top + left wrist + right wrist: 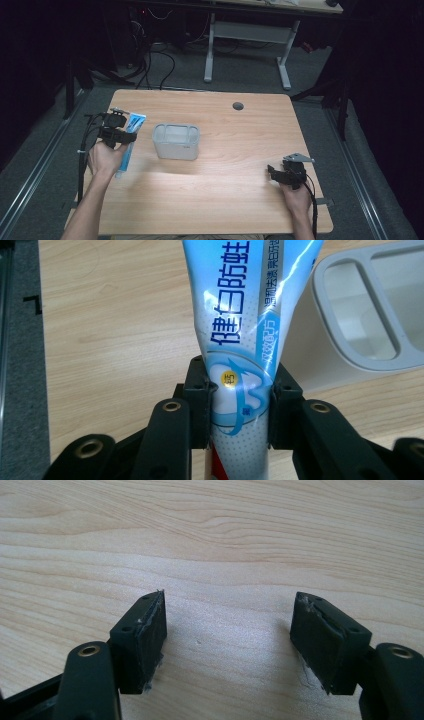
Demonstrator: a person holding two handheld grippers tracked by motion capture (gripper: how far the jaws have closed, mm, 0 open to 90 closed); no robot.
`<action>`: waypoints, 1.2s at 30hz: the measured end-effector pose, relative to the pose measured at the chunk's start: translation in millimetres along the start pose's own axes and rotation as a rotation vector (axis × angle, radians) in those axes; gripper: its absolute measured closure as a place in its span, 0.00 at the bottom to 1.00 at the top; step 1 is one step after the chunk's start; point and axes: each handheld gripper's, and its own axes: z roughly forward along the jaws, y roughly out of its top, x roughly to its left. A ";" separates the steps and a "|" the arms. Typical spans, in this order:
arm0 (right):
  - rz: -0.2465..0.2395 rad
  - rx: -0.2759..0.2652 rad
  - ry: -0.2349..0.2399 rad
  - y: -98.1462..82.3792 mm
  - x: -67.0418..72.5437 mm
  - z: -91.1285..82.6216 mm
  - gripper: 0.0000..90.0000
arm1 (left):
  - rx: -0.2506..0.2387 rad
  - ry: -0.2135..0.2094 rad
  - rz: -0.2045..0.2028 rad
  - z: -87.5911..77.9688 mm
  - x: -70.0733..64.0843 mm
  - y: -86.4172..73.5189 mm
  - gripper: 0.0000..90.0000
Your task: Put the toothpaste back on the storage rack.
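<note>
Between the left gripper (239, 405) jaws, pinched mid-body, sits the toothpaste tube (240, 340); plastic bin (360, 325) just beside it; tube likely light, soft, slick, so grip near the stiffer cap end; right gripper (227, 640) spread, empty, over table (225, 530).

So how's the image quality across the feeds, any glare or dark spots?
High view: dim surroundings, a bright patch on the light wooden table. Left gripper view: sharp, mild sheen on the blue-and-white toothpaste tube. Right gripper view: evenly lit, wood grain crisp.
</note>
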 end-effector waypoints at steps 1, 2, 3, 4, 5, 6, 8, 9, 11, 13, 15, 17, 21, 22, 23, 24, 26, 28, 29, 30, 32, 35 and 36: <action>0.000 0.000 0.001 0.1 0.0 0.1 0.34 | -0.005 -0.003 -0.002 1.2 -0.4 -0.1 0.77; 0.000 0.000 0.001 0.2 0.2 0.2 0.34 | -0.006 -0.007 -0.003 2.1 -0.7 -0.3 0.78; 0.000 0.000 0.001 0.2 0.2 0.2 0.34 | -0.006 -0.010 -0.001 2.8 -1.3 -0.6 0.78; 0.001 0.000 0.001 0.2 0.2 0.2 0.34 | -0.014 -0.012 0.011 3.3 -3.0 -1.5 0.78; 0.000 0.000 0.002 0.3 0.2 0.2 0.34 | -0.019 -0.013 0.014 3.0 -3.4 -1.9 0.78; -0.001 0.000 0.001 0.3 0.1 0.2 0.34 | -0.027 -0.019 0.017 2.4 -3.6 -2.0 0.78; 0.001 0.001 0.003 0.3 0.5 0.2 0.34 | -0.033 -0.023 0.012 2.3 -4.0 -2.0 0.78; 0.000 0.001 0.003 0.3 0.5 0.1 0.34 | -0.047 -0.033 0.011 1.2 -4.4 -1.5 0.78; -0.003 0.000 0.007 0.3 0.6 0.3 0.34 | -0.068 -0.042 0.014 -1.1 -6.3 -1.4 0.78; -0.007 0.000 0.011 0.3 1.1 0.2 0.34 | -0.090 -0.043 0.020 -5.5 -8.3 -1.4 0.78; -0.009 0.000 0.012 0.3 1.2 0.2 0.34 | -0.097 -0.045 0.020 -7.1 -8.5 -1.4 0.78; -0.013 0.001 0.016 0.3 1.5 0.0 0.34 | -0.134 -0.051 0.016 -13.0 -8.8 -1.9 0.78; -0.015 0.000 0.017 0.1 1.8 0.0 0.34 | -0.171 -0.055 0.014 -19.4 -8.6 -2.2 0.78; -0.016 0.000 0.018 0.1 1.9 0.0 0.34 | -0.181 -0.056 0.013 -21.7 -8.3 -2.4 0.78; -0.016 0.000 0.018 0.1 2.0 -0.1 0.34 | -0.203 -0.056 0.012 -25.8 -7.4 -2.9 0.78; -0.016 0.000 0.018 0.1 2.1 -0.1 0.34 | -0.217 -0.060 0.012 -28.4 -6.9 -3.3 0.78; -0.016 0.000 0.019 0.0 2.3 -0.2 0.34 | -0.241 -0.070 0.013 -33.1 -7.2 -3.6 0.78; -0.017 0.001 0.019 -0.1 2.5 -0.3 0.34 | -0.260 -0.080 0.019 -36.3 -8.4 -2.7 0.78; -0.017 0.001 0.019 -0.1 2.5 -0.3 0.34 | -0.260 -0.080 0.019 -36.3 -8.4 -2.7 0.78; -0.019 0.000 0.020 -0.1 2.5 -0.3 0.34 | -0.272 -0.095 0.024 -37.3 -9.6 -1.0 0.78; -0.018 0.000 0.020 -0.1 2.5 -0.3 0.34 | -0.276 -0.101 0.024 -37.0 -10.1 -0.1 0.78; -0.019 0.000 0.020 -0.1 2.5 -0.3 0.34 | -0.285 -0.108 0.034 -35.6 -12.7 2.5 0.78; -0.019 0.000 0.020 -0.1 2.5 -0.3 0.34 | -0.289 -0.114 0.034 -35.0 -13.5 3.3 0.78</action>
